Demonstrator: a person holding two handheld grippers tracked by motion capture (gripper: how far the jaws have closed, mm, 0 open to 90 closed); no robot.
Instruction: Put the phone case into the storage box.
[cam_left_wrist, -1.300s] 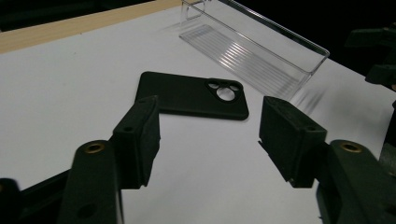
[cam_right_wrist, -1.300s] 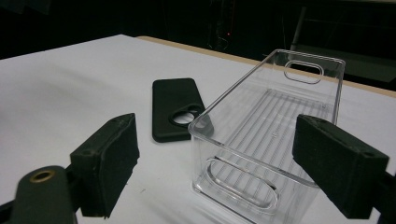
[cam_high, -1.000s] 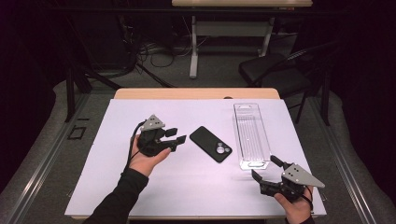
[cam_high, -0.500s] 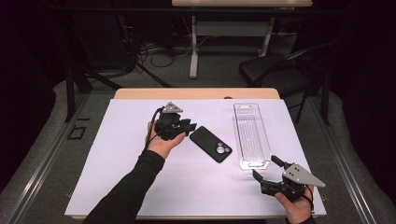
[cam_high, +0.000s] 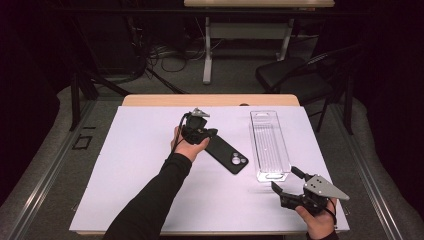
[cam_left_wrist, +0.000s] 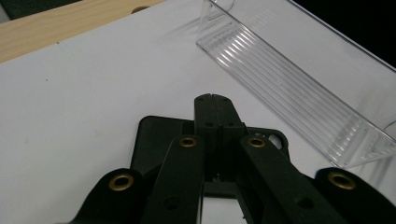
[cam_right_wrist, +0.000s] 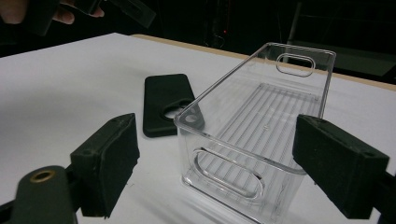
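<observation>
We are judging the black phone case (cam_high: 226, 154), lying flat on the white table (cam_high: 130, 165) beside the clear bin (cam_high: 270, 145), light, thin, bendy: best taken at its near edge. Our left gripper (cam_left_wrist: 212, 100) has just been closing and is sitting shut over that edge, nothing visibly pinched; our right gripper (cam_right_wrist: 215, 163) is waiting wide open, empty.

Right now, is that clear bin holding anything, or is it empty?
Empty. The bin stands upright on the white table, and its ribbed floor shows bare through the clear walls. The black phone case lies outside it, flat on the table.

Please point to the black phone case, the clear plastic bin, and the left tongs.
black phone case (cam_high: 227, 154), high view, its flat back.
clear plastic bin (cam_high: 269, 145), high view, its ribbed floor.
left tongs (cam_left_wrist: 213, 100), left gripper view, between closed fingertips.
</observation>
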